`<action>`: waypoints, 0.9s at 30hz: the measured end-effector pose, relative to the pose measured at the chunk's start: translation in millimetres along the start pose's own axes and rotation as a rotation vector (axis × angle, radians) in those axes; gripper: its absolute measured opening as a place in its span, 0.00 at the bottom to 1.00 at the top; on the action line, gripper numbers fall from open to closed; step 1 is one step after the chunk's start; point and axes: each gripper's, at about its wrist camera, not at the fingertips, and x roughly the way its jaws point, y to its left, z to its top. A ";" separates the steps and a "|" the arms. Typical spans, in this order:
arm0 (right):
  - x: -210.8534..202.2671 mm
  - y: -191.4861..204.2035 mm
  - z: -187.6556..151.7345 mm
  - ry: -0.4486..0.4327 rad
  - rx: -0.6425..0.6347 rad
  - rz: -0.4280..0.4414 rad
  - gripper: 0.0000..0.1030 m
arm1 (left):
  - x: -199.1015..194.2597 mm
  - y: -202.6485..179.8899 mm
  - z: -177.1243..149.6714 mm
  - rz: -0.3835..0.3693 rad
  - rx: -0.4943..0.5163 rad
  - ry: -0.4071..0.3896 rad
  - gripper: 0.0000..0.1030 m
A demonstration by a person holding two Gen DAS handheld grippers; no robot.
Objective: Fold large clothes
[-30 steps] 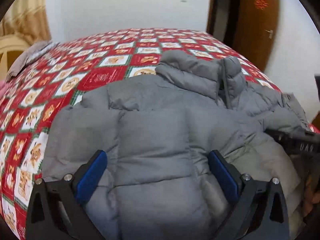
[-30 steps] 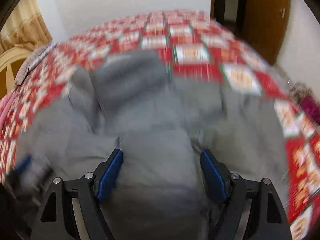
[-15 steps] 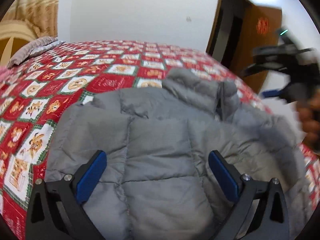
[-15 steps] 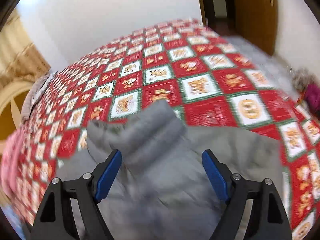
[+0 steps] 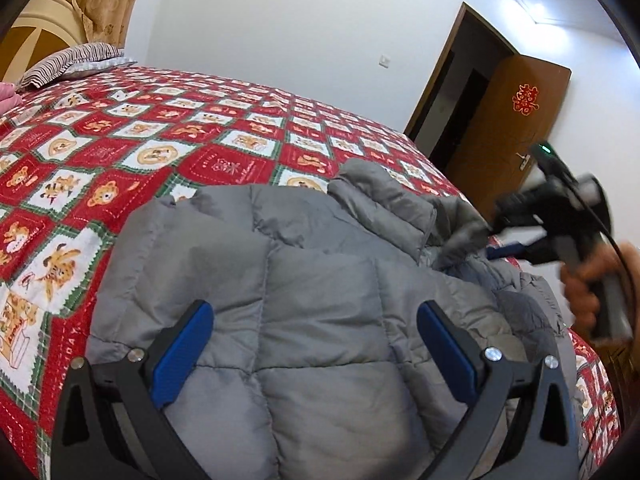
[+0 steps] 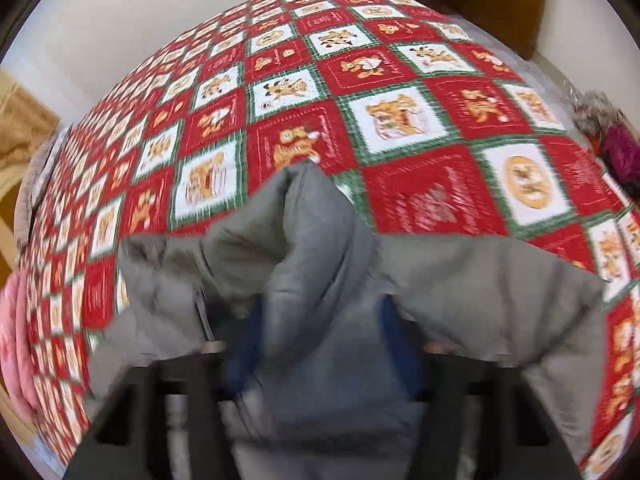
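We have the grey puffer jacket (image 5: pixel 312 280) spread on the red patchwork bedspread (image 5: pixel 120 152). Our right gripper (image 6: pixel 320 336) has just been closing, and its 2 fingers now pinch a fold near the collar; our left gripper (image 5: pixel 312 352) hovers over the back panel, fingers wide apart, holding nothing. We judge the jacket light, puffy, springy and a bit slick, so seams and the collar edge grip best. Both sleeves are hidden, and blur obscures the right pads
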 end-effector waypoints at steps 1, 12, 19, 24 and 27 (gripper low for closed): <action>-6.9 -7.6 -10.4 -0.016 -0.019 -0.037 0.37 | -0.7 0.6 -0.4 -0.001 0.000 -0.001 1.00; 17.2 -38.7 -94.6 -0.362 -0.166 -0.253 0.36 | -19.5 -9.4 13.3 -0.021 0.047 0.020 1.00; 14.9 -47.0 -92.8 -0.378 -0.127 -0.183 0.36 | 12.4 -67.8 107.4 -0.019 0.093 0.047 1.00; 12.3 -51.1 -94.3 -0.389 -0.110 -0.150 0.36 | 101.5 -142.5 107.8 0.148 0.346 0.199 1.00; 11.0 -55.1 -94.6 -0.396 -0.094 -0.123 0.36 | 140.4 -164.1 84.2 0.276 0.441 0.247 1.00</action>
